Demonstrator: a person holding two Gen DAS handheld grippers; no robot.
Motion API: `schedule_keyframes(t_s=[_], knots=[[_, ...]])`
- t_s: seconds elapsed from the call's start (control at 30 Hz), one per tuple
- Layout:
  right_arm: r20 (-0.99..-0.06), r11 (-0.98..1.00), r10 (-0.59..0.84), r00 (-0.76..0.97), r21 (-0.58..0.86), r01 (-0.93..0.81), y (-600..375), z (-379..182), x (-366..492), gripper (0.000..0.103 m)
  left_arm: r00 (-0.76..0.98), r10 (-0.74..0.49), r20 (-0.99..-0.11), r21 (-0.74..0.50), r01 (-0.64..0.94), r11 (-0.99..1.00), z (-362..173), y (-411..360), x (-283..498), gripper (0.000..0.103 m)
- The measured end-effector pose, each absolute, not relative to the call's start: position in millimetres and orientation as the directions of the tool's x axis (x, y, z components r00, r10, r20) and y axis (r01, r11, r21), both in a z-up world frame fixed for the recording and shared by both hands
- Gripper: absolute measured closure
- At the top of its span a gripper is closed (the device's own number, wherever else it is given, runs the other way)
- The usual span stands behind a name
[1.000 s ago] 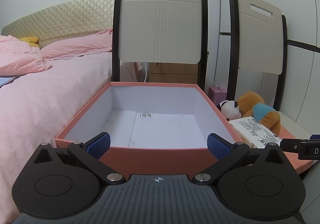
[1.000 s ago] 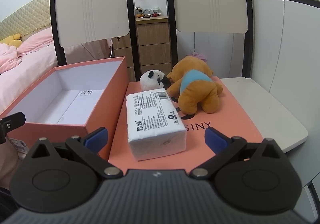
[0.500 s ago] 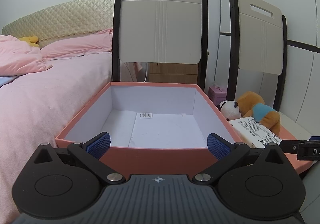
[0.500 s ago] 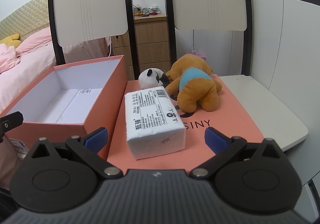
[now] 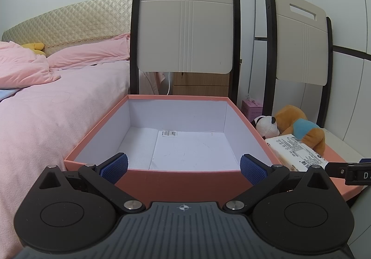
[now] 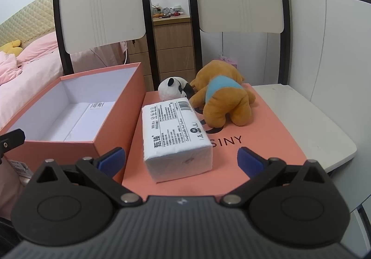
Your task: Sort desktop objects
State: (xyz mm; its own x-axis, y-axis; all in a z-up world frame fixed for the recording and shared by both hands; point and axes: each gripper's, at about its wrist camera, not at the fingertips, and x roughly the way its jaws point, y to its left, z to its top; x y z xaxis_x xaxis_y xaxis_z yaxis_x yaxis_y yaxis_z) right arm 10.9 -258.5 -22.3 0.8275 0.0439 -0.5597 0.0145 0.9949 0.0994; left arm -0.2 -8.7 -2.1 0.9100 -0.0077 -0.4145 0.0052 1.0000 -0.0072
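Bedroom setup: white table (image 6: 313, 124) with a salmon-pink box lid (image 6: 266, 134) lying flat on it, printed letters facing up. Using the open pink box (image 6: 111, 124) as the landmark: it sits just left of the lid, white inside, nothing in it but a small label on the floor of it. Right of the box, on the lid, is a white tissue pack (image 6: 177, 137), lying flat and close to the box wall. Behind the pack are a small panda plush (image 6: 170, 90) and an orange dog plush (image 6: 222, 99) in a blue shirt, the two touching each other. Behind the box stand two chairs with cream backs (image 5: 186, 25), and a wooden drawer unit (image 6: 172, 50) between them further back. Left of the box is a bed with pink bedding (image 5: 46, 101).

The left gripper (image 5: 184, 169) hangs at the box's near wall, spread wide, holding nothing. The right gripper (image 6: 180, 161) is also wide apart and holding nothing, with the tissue pack just ahead between its fingers.
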Motion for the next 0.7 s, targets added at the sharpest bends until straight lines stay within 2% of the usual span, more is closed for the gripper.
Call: schedule_keyframes(t_s=[0.23,0.33,0.7], knots=[[-0.545,0.993,0.049,0.837,0.119,0.020,-264.6,-18.6,8.5,0.000,0.926,-0.009,-0.377,-0.002,0.009,1.000,-11.6,-22.1,-8.4,0.000],[-0.533,0.990,0.043,0.845,0.135,0.035,-272.3,-15.7,6.3,0.000,0.942,-0.001,-0.335,0.001,0.001,1.000,-23.6,-43.6,-20.6,0.000],[-0.477,0.984,0.023,0.878,0.164,0.064,-311.3,-5.1,-25.2,0.000,0.941,-0.169,-0.294,0.035,0.187,0.982,-69.2,-129.5,-29.3,0.000]])
